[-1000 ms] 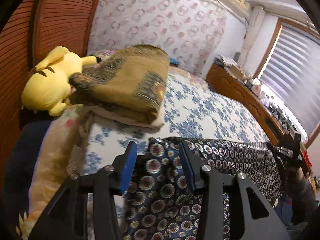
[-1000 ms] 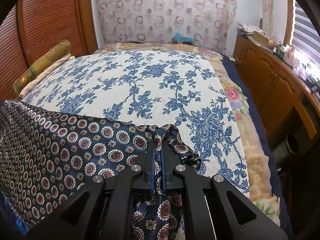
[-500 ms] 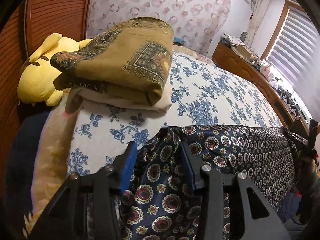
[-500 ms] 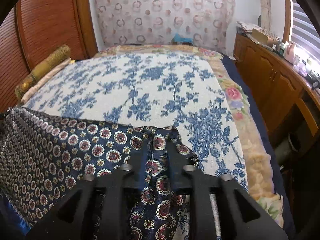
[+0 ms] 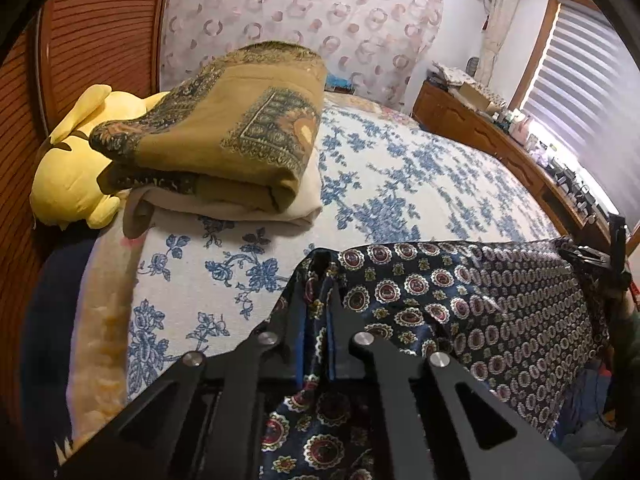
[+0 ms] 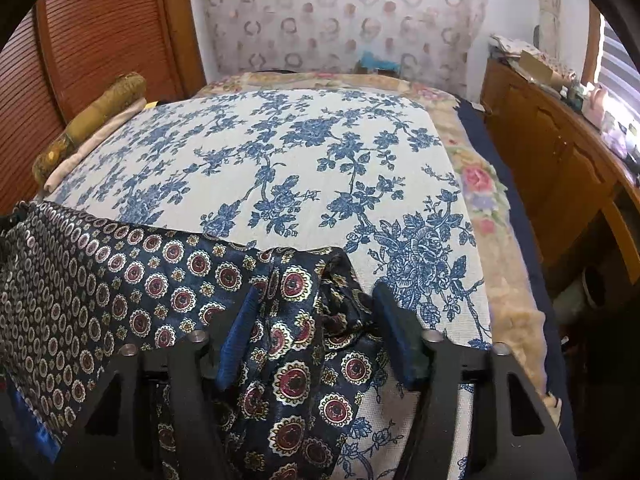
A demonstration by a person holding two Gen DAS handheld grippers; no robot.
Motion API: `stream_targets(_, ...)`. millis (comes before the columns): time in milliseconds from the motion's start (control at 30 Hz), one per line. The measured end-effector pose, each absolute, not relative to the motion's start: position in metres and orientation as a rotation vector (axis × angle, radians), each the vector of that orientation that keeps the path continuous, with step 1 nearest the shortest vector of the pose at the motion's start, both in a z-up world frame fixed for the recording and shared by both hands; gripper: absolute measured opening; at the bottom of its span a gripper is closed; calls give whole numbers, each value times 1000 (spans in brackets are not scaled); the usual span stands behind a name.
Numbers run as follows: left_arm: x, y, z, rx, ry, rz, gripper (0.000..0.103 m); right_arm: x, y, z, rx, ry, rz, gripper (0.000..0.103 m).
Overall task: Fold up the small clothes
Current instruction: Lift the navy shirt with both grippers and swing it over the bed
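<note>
Two wrist views, one dark patterned garment across the near edge of the bed.

Left wrist view: left tool (image 5: 318,276) at bottom centre, clenched on a bunched corner of the navy medallion-print garment (image 5: 460,304); fabric pinched between the blue pads. Garment stretches from there to the right edge of the frame, where the right tool (image 5: 612,264) shows small and dark at its far corner. Bed (image 5: 400,184) with blue floral cover fills the middle. Folded mustard blanket (image 5: 240,128) on a cream one sits upper left, yellow plush toy (image 5: 76,168) just beside it at the left edge. Wooden dresser (image 5: 492,136) upper right.

Right wrist view: right tool (image 6: 316,300) at bottom centre, jaws opening, blue pads apart; the garment (image 6: 120,272) corner lies loose between them, the left pad resting on the fabric, no clamp. Garment runs off to the lower left. Bed cover (image 6: 300,152) beyond, mustard blanket (image 6: 92,120) far left.
</note>
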State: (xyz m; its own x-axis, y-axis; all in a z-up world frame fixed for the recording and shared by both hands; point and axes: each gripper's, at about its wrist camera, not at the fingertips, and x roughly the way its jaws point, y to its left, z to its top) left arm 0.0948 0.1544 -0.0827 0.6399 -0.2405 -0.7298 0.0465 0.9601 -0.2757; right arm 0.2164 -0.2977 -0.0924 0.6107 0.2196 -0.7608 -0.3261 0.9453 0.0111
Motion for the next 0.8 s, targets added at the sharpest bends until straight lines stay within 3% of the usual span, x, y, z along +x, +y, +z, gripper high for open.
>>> stream_targets(67,88,155,-75,-256,832,-164,2,213,-299,-91,-117,860,356,11)
stream_targets(267,50,154,-25,-247,693,-180,1,172,-302,-65,-72,792,411,6)
stream_targets(600,-29,158,108,-239,353,-239,1,74,-328,85,-28,460,440,5)
stream_targets(800,34,163,178,-146,275,-211,1,92,-319,182,-153,269,400,5)
